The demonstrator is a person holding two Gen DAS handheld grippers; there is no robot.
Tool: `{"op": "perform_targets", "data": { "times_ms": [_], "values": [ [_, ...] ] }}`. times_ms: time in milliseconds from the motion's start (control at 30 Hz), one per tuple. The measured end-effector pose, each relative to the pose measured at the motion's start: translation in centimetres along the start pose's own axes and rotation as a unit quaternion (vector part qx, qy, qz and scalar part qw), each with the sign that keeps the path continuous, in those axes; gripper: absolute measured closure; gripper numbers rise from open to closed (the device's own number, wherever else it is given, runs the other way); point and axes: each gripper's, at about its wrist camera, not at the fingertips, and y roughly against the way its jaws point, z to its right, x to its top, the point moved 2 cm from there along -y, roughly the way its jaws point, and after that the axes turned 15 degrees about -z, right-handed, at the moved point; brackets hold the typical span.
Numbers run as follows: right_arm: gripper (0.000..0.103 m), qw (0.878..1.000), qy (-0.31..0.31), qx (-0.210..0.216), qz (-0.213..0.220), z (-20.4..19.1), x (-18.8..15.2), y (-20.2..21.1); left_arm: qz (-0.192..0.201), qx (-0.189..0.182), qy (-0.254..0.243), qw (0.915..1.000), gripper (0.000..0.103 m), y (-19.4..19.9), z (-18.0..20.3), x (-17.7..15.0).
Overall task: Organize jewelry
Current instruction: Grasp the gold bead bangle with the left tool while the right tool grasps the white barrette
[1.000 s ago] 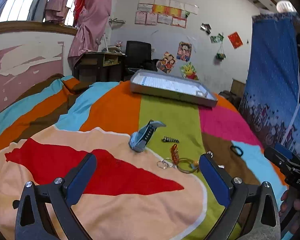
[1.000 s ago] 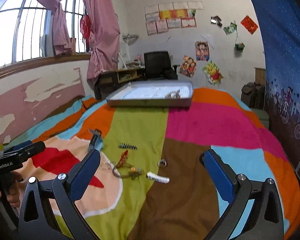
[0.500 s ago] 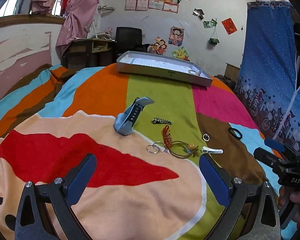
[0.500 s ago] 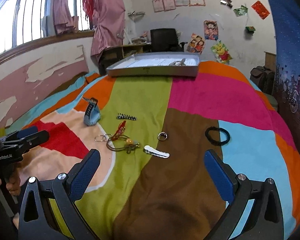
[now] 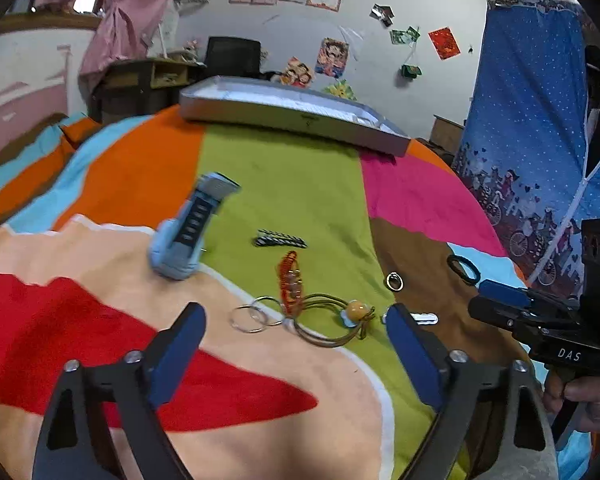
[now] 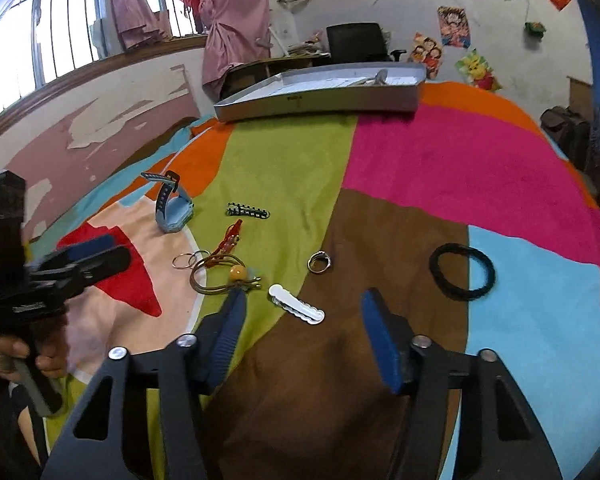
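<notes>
Jewelry lies scattered on a colourful blanket: a blue watch (image 5: 188, 236), a black-and-white hair clip (image 5: 280, 240), a red charm (image 5: 290, 280), key rings (image 5: 252, 316) and an olive hair tie with an orange bead (image 5: 356, 312). My left gripper (image 5: 294, 316) hovers just short of the rings and hair tie, jaws closing, nothing pressed between them. A white hair clip (image 6: 296, 304) lies in line with the gap of my right gripper (image 6: 303, 300), whose jaws are closing without touching it. A silver ring (image 6: 320, 262) and a black hair tie (image 6: 462, 272) lie beyond.
A grey tray (image 6: 320, 100) sits at the far end of the bed and holds a small metallic item. A desk and a black chair (image 6: 356, 42) stand behind it. A blue curtain (image 5: 532, 120) hangs on the right. A hand holds each gripper.
Both grippers have come down and forward toward the jewelry, which now looks larger and nearer. Both pairs of jaws have narrowed, the right pair more than the left.
</notes>
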Motion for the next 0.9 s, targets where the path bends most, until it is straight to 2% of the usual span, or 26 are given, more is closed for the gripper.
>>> {"op": "perform_targets", "data": {
  "times_ms": [33, 100, 233, 367, 400, 433, 467, 633, 700, 800, 900],
  "values": [
    [0.052, 1.000, 0.000, 0.001, -0.002, 0.1, 0.1, -0.4, -0.004, -0.003, -0.003, 1.0000, 0.021, -0.4, 0.1, 0.0],
    [0.054, 1.000, 0.006, 0.002, -0.008, 0.0, 0.4, -1.0, -0.023, -0.003, -0.007, 0.9997, 0.033, -1.5, 0.3, 0.1],
    [0.057, 0.999, 0.037, 0.006, -0.039, -0.8, 1.2, -3.2, -0.062, -0.017, 0.014, 0.9978, 0.043, -3.1, -0.6, 0.3],
    [0.058, 0.995, 0.069, 0.006, -0.076, -1.7, 2.3, -5.8, -0.102, -0.064, 0.038, 0.9920, 0.060, -4.9, -1.7, 0.1],
    [0.065, 0.994, 0.067, 0.011, -0.083, -1.7, 2.4, -6.3, -0.107, -0.079, 0.036, 0.9904, 0.061, -5.1, -1.8, 0.0],
    [0.073, 0.994, 0.061, 0.020, -0.091, -1.5, 2.4, -6.8, -0.110, -0.086, 0.034, 0.9896, 0.061, -5.3, -1.8, 0.0],
    [0.074, 0.993, 0.057, 0.025, -0.100, -1.4, 2.3, -7.4, -0.115, -0.093, 0.030, 0.9885, 0.063, -5.6, -1.8, 0.0],
    [0.074, 0.992, 0.053, 0.031, -0.109, -1.6, 1.4, -8.2, -0.130, -0.098, 0.034, 0.9861, 0.075, -6.4, -1.8, 0.2],
    [0.075, 0.992, 0.054, 0.025, -0.114, -1.7, 1.2, -8.4, -0.135, -0.095, 0.034, 0.9857, 0.094, -6.6, -1.7, 0.3],
    [0.086, 0.992, 0.048, 0.008, -0.113, -2.1, 0.9, -8.6, -0.125, -0.097, 0.032, 0.9869, 0.098, -6.3, -1.6, 0.1],
    [0.091, 0.994, 0.036, -0.006, -0.104, -2.3, 0.2, -8.2, -0.107, -0.094, 0.020, 0.9896, 0.098, -5.4, -1.2, 0.1]
  ]
}}
